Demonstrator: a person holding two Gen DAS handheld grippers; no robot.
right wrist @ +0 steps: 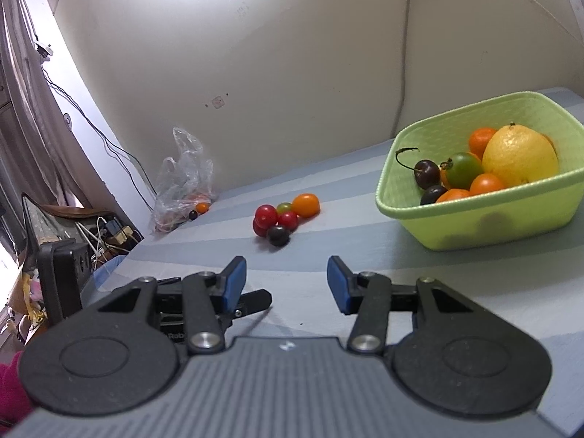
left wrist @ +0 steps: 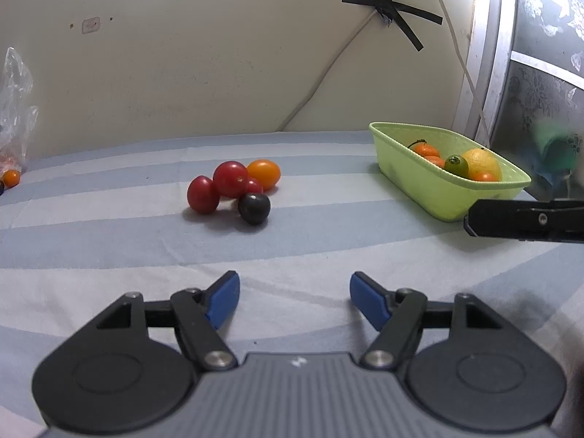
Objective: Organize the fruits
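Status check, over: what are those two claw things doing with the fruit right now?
Left hand-held gripper open, empty. Right hand-held gripper open, empty. Loose fruit cluster on the cloth, untouched; green basket part filled. Path clear.

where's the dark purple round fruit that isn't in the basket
In both wrist views the dark purple round fruit lies on the striped cloth, at the near edge of the loose cluster, touching the red cherry tomatoes, left of the light green plastic basket.

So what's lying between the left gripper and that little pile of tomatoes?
Nothing: in the left wrist view only bare striped cloth separates the open left gripper from the tomato pile.
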